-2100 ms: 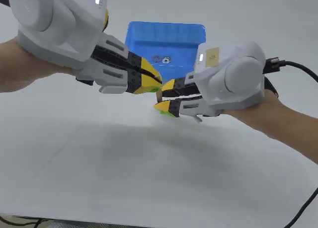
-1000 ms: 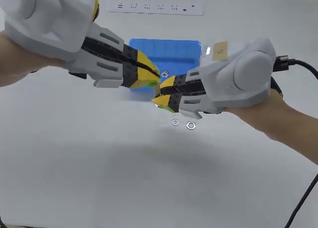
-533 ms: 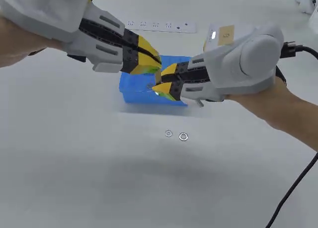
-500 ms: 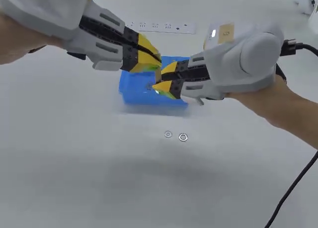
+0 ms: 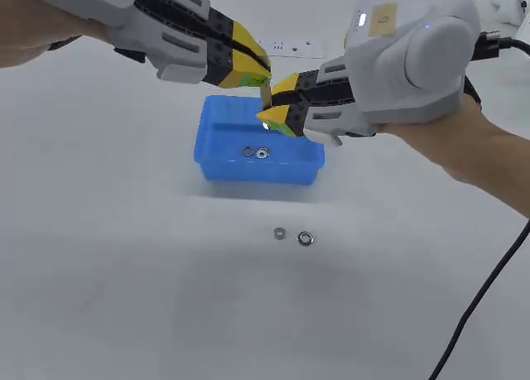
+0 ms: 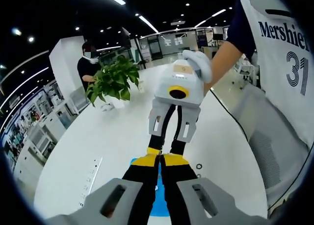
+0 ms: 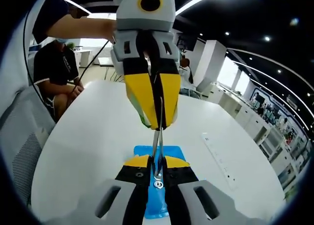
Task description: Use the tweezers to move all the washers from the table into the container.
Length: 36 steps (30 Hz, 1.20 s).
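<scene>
Both the left gripper (image 5: 258,68) and the right gripper (image 5: 273,103) have their jaws pressed onto the tweezers (image 7: 157,137), held above the far side of the blue container (image 5: 217,163). Two washers (image 5: 262,153) lie inside the container. Two more (image 5: 305,238) lie flat on the table just in front of it. They look light, thin, hard and slippery, so pinching one across its rim, with one tip through the hole, seems safest.

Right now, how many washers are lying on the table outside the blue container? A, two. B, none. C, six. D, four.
A: two washers lie side by side on the white table in front of the blue container, which holds two more.
</scene>
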Each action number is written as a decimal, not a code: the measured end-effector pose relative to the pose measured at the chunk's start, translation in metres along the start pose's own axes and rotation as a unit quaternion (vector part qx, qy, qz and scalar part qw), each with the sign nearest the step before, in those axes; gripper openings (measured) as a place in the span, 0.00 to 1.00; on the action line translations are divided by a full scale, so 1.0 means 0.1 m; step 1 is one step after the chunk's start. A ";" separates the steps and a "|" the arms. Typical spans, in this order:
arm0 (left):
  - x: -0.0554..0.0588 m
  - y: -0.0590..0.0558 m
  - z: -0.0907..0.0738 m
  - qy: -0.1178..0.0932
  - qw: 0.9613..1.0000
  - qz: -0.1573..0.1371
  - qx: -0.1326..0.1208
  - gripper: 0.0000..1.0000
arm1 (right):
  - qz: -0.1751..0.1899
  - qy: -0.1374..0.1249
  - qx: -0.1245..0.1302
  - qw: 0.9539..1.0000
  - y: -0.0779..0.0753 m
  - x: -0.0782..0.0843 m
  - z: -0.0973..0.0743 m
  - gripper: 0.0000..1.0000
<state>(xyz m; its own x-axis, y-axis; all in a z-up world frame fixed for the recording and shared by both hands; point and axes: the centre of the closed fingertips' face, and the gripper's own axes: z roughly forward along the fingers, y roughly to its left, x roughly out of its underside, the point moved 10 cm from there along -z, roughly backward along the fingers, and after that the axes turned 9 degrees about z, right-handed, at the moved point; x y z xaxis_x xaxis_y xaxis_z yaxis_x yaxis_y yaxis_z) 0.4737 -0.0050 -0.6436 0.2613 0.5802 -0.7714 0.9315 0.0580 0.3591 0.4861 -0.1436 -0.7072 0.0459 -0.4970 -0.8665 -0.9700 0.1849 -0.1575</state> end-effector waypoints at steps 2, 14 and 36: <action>0.07 0.04 0.04 0.003 1.000 -0.001 0.003 0.06 | -0.006 0.007 -0.004 1.000 -0.06 0.03 0.05 0.10; 0.65 0.14 0.32 0.032 0.998 -0.047 0.013 0.06 | 0.026 0.040 -0.017 0.999 -0.19 0.47 0.43 0.10; 0.68 0.06 0.48 0.035 0.998 -0.054 0.026 0.06 | 0.050 0.050 -0.024 0.997 -0.15 0.59 0.49 0.11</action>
<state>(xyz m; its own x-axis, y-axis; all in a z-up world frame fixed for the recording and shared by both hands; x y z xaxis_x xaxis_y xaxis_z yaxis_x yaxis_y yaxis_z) 0.5094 -0.0035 -0.7192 0.1424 0.6290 -0.7643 0.9655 0.0817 0.2472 0.5150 -0.1344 -0.7797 -0.0731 -0.5605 -0.8249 -0.9790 0.1980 -0.0478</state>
